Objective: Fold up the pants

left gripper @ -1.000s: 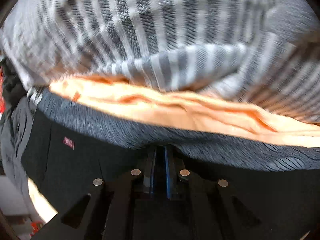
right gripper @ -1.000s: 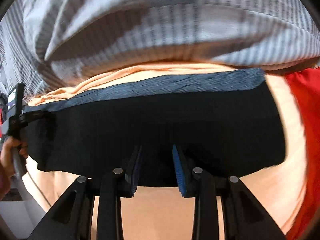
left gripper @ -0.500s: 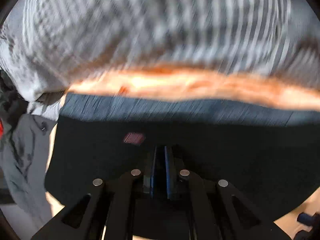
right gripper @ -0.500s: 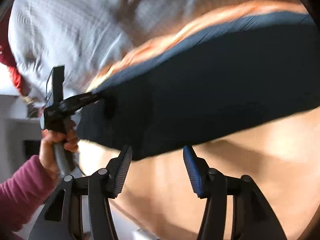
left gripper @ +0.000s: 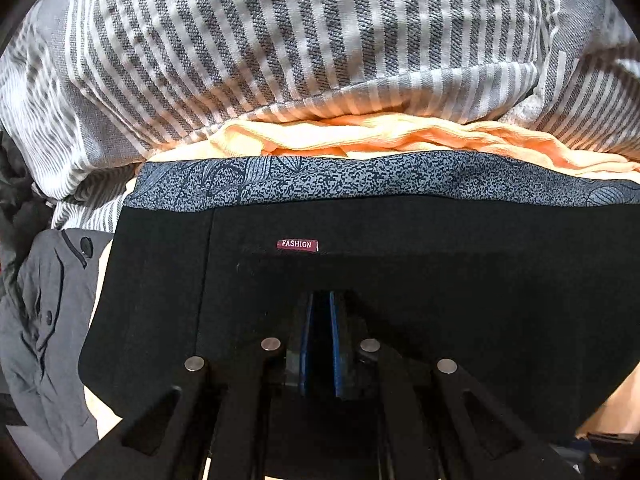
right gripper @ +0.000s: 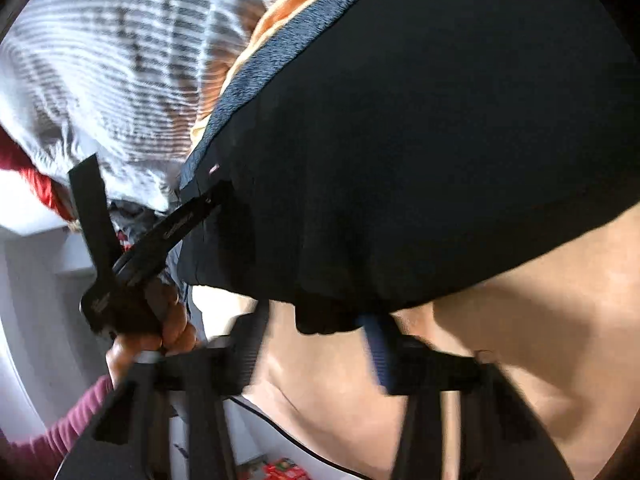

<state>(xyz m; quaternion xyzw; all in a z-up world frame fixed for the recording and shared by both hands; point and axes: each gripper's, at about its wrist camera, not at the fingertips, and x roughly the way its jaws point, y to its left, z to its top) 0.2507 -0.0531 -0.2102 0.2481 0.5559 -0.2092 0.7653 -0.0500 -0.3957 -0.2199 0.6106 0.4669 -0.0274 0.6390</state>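
The black pants (left gripper: 420,272) lie folded on the peach sheet, with a blue-grey patterned waistband (left gripper: 360,176) and a small red "FASHION" label (left gripper: 297,244). My left gripper (left gripper: 320,312) is shut on the near edge of the pants. In the right wrist view the pants (right gripper: 420,120) fill the upper right. My right gripper (right gripper: 316,320) is open, its fingers either side of the hanging near edge of the pants. The left gripper (right gripper: 216,196) shows there too, clamped on the pants' left edge and held by a hand.
A grey-and-white striped blanket (left gripper: 280,40) is bunched behind the pants. A grey buttoned garment (left gripper: 44,320) lies at the left. Peach sheet (right gripper: 500,360) spreads below the pants. Red cloth (right gripper: 36,184) sits at far left.
The right gripper has let go of the pants, pulled back and swung left, and now stands open at their near edge. The left gripper stays shut on the pants, which settled flat.
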